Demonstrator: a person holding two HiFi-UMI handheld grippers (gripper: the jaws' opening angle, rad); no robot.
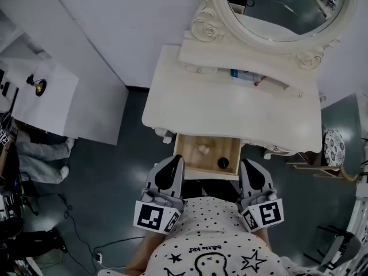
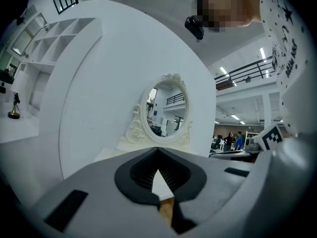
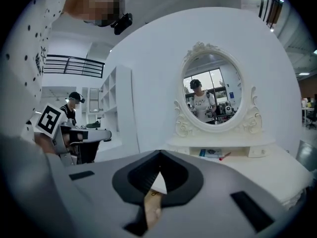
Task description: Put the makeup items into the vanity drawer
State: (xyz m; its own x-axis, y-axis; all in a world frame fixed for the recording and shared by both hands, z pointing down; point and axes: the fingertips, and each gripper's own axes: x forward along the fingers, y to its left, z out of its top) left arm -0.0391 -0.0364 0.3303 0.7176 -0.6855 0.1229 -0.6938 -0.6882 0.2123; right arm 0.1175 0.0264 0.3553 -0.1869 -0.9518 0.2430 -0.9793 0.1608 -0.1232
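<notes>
While both grippers hang low in front of the person's dotted shirt point(image 1: 214, 234), the vanity drawer point(image 1: 192, 161) stands pulled out between them, wooden inside showing. Left gripper point(image 1: 174, 161) sits just beside the drawer's left front corner and right gripper point(image 1: 246, 165) just beside the right front corner. Each gripper view shows its own jaws brought together at the tips w/ nothing caught between: left gripper point(image 2: 158, 152) empty, right gripper point(image 3: 159, 156) empty too. Through the slot behind each pair of pads only pale tabletop and a bit of wood show.

Inside the drawer are 2 makeup items: a small pale jar-like thing point(image 1: 202, 149) near the back-middle and a round black item point(image 1: 223, 163) toward the front right. They lie apart.

More items are up on the low shelf under the oval mirror point(image 1: 276, 13): a blue-and-white packet point(image 1: 241, 75) and, touching or just beside it on the right, a thin red stick point(image 1: 260, 82). The right gripper view shows the same pair, packet point(image 3: 212, 152) and stick point(image 3: 226, 155). The cream vanity top point(image 1: 230, 111) lies btwn shelf and drawer.

A stool w/ patterned seat point(image 1: 333, 147) stands right of the vanity.
</notes>
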